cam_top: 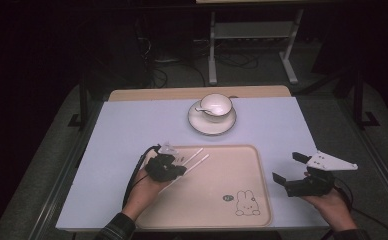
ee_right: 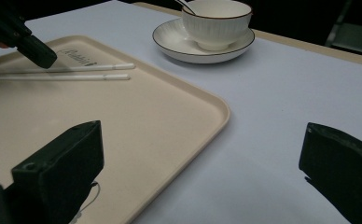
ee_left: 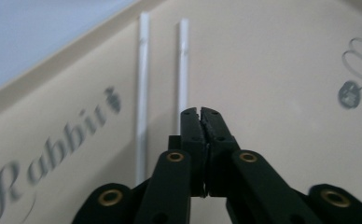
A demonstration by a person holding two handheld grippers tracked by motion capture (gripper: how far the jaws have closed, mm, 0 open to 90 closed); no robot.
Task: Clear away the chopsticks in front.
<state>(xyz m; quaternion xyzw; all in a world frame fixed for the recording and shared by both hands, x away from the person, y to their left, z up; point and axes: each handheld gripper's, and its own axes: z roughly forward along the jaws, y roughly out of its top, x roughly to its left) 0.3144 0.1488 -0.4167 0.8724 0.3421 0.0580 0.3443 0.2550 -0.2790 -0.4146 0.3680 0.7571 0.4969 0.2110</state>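
The bench point(cam_top: 132, 130) carried a beige tray point(cam_top: 222, 200) near the person, with a cup point(cam_top: 216, 106) on its saucer point(cam_top: 212, 126) beyond. Two white chopsticks point(ee_left: 142, 107) lay parallel inside the tray, probably for easy picking. The left claw point(ee_left: 201, 112) hovered pinched together over them, empty; the right claw point(cam_top: 288, 168) waited wide apart beside the tray.

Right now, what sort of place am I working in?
Probably a lab or recording workspace, not a dining room: a table under a pale cover holds a staged place setting, a beige tray with two chopsticks and a cup on a saucer, with cables and bare metal frames behind.
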